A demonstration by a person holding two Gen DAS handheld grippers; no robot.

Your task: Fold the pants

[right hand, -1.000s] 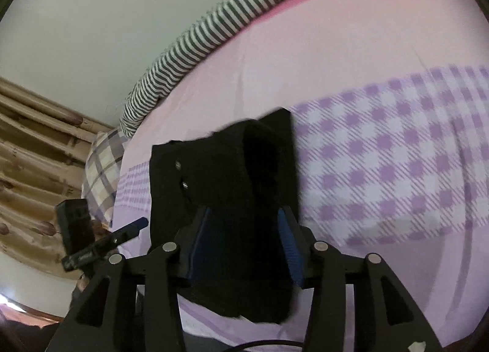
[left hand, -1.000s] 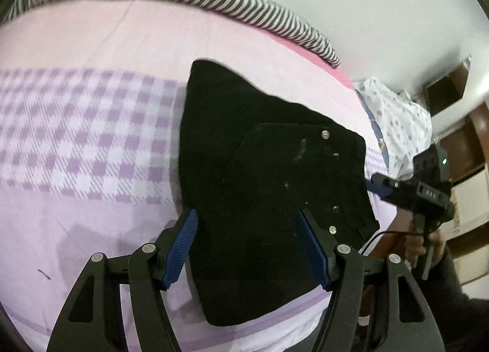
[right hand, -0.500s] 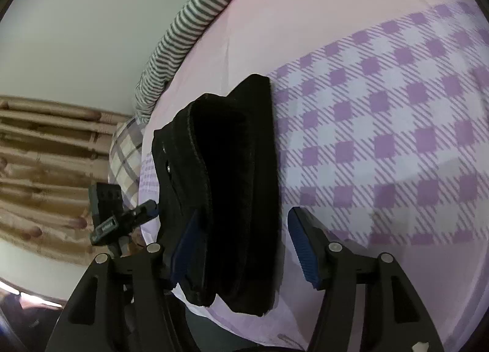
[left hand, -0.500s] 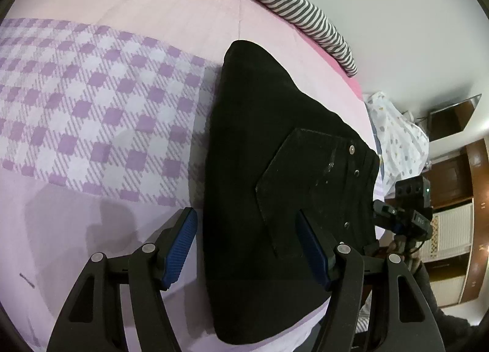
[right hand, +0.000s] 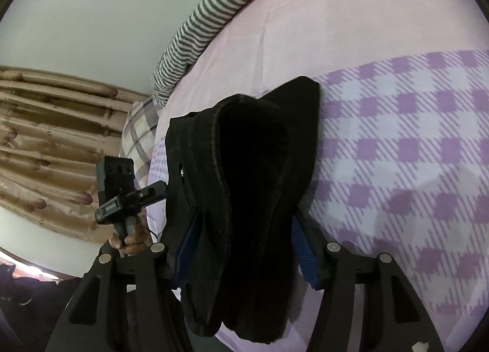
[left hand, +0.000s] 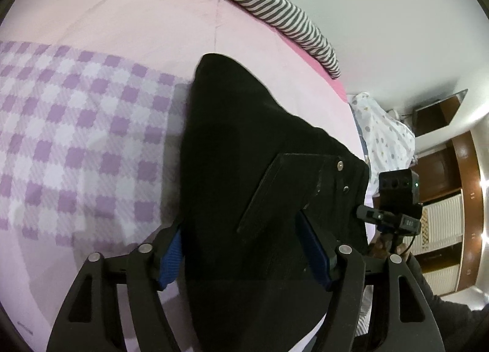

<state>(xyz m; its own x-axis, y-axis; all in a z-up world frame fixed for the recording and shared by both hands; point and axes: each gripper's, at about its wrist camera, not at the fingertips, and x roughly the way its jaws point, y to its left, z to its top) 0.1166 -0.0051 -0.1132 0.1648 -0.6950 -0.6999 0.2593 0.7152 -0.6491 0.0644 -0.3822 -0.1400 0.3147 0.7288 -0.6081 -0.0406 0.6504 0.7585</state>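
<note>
The black pants (left hand: 244, 144) lie folded into a thick bundle near the edge of the bed (left hand: 91, 138), with a back pocket and metal rivets facing up. My left gripper (left hand: 243, 248) straddles one end. Its blue pads (left hand: 169, 255) stand wide beside the fabric, which fills the gap between them. In the right wrist view the layered end of the pants (right hand: 250, 184) sits between the fingers of my right gripper (right hand: 246, 242), which is also open around it. Each gripper shows in the other's view: the right gripper (left hand: 397, 208) and the left gripper (right hand: 122, 193), held by a hand (right hand: 134, 236).
The sheet is pink with a purple check band (right hand: 412, 153). A grey-striped bolster (left hand: 275, 6) runs along the far side by the wall. A dotted white cloth (left hand: 385, 138) and wooden furniture (left hand: 443, 174) lie past one end, a plaid pillow (right hand: 140, 135) and brown curtain (right hand: 45, 138) past the other.
The right gripper's jaws have widened off the fold they pinched. Both grippers have sunk closer, so the bundle now fills the gap between each pair of pads.
</note>
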